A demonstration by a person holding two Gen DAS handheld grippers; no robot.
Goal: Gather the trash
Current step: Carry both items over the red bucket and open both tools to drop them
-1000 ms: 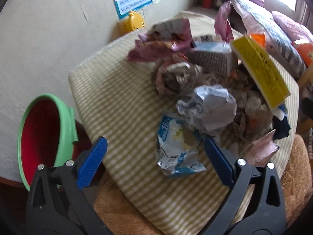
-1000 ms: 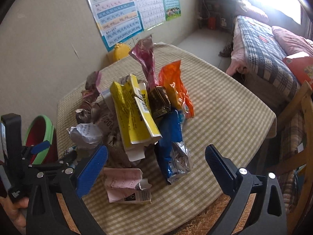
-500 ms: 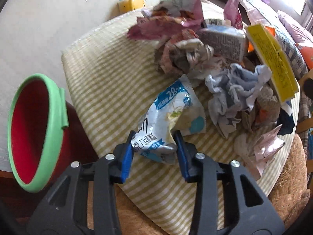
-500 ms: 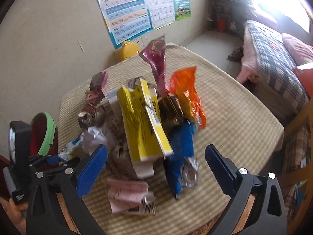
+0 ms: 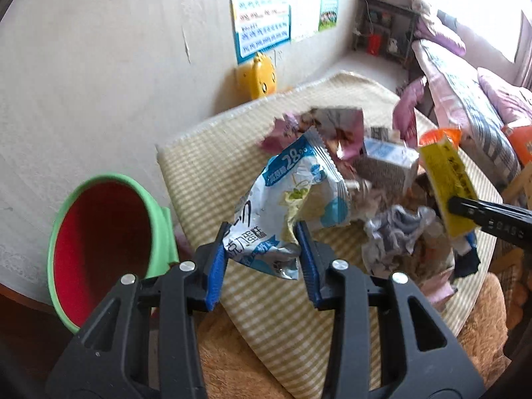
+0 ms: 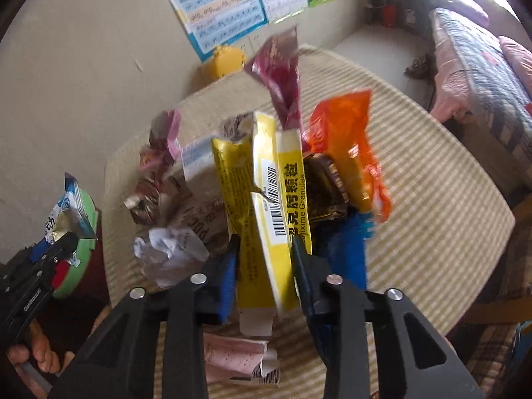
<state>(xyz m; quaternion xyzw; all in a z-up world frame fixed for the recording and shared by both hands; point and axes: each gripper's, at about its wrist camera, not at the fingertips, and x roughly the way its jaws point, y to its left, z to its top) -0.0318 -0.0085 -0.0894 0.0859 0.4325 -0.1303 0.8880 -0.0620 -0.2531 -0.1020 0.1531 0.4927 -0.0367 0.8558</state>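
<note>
Your left tongs (image 5: 262,249) are clenched on the blue-and-white snack wrapper (image 5: 292,193), which hangs clear of the tabletop (image 5: 206,159) with its lower end pinched between the blue pads. Your right tongs (image 6: 264,256) are closed around the yellow medicine box (image 6: 266,199), gripping it near its lower end while it stands tilted in the heap. Just left of the lifted wrapper sits the green bin with the red inside (image 5: 99,249), below the tabletop's edge; what shows of its interior looks bare, so by my reading nothing has gone in yet and this is an early stage. Much is left around the box: an orange packet (image 6: 345,146), a maroon wrapper (image 6: 279,73) sticking up, a dark foil pack (image 6: 322,186), a blue bag (image 6: 345,249), crumpled white paper (image 6: 169,246), a pink receipt-like slip (image 6: 239,355) nearest you, and a grey-blue carton (image 5: 389,163) farther back. I judge that the wrapper only needs carrying over the bin and letting go, then the box, then the rest piece by piece.
</note>
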